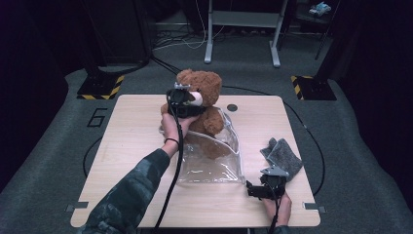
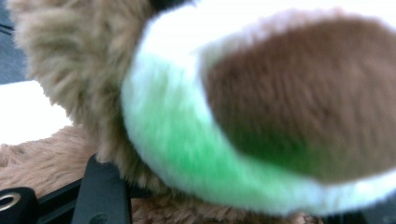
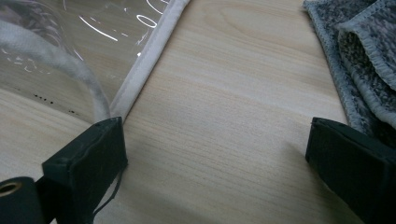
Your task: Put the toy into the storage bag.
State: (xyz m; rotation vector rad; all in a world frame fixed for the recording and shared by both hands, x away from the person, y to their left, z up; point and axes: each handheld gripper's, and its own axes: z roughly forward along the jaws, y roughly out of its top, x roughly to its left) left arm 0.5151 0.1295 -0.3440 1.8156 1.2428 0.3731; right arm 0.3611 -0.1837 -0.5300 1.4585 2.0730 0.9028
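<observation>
Your bench [image 1: 146,195] carries a clear pouch [image 1: 209,161] mid-bench, with the teddy bear [image 1: 204,97] at its mouth near the far edge. Your left hand-held gripper [image 1: 182,105] pinches the bear; lower it into the pouch next. Your right hand-held gripper [image 3: 215,154] rests spread near the front right corner, beside a grey cloth [image 1: 283,156].

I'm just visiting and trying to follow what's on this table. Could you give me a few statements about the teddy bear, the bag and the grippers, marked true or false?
1. The teddy bear sits at the mouth of the clear bag. True.
2. The left gripper is at the bear. True.
3. The right gripper is clamped on the grey cloth. False: its jaws stand wide open over bare table, the cloth beside them.
4. The grey cloth lies inside the bag. False: it lies on the table, right of the bag.
</observation>
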